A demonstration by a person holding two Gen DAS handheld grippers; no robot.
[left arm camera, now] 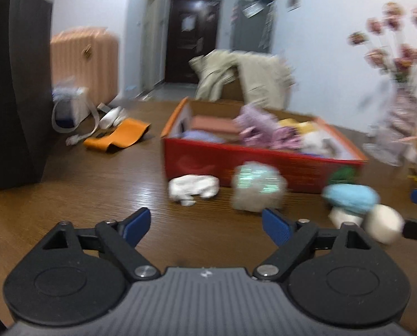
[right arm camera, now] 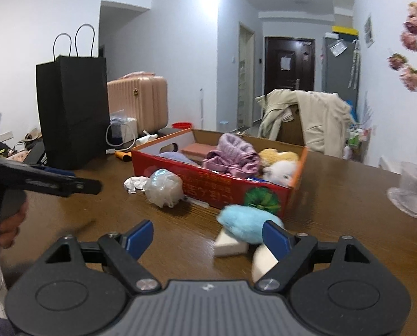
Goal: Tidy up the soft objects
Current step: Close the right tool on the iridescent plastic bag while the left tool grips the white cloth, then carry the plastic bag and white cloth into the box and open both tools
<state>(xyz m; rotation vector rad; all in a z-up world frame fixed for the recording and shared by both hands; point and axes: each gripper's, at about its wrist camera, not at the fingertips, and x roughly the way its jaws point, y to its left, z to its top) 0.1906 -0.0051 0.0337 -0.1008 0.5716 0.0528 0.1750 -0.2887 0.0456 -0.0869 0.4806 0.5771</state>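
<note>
Soft objects [right arm camera: 244, 222] beside red box [right arm camera: 208, 187]

Yellow characters ran along the side of the red box [right arm camera: 208, 187], too blurred to read; nothing else was legible.

A brown wooden table [right arm camera: 334, 196] holds everything. A red box [right arm camera: 208, 187] full of soft things sits in the middle. In front of it lie a crumpled white cloth [left arm camera: 193, 187], a pale puffy ball [right arm camera: 163, 187], a blue fluffy thing [right arm camera: 244, 222], a white block [right arm camera: 230, 245] and a white ball [left arm camera: 383, 222]. A tall black bag [right arm camera: 72, 112] stands at the left, and a clear vase [right arm camera: 412, 193] at the right.
</note>
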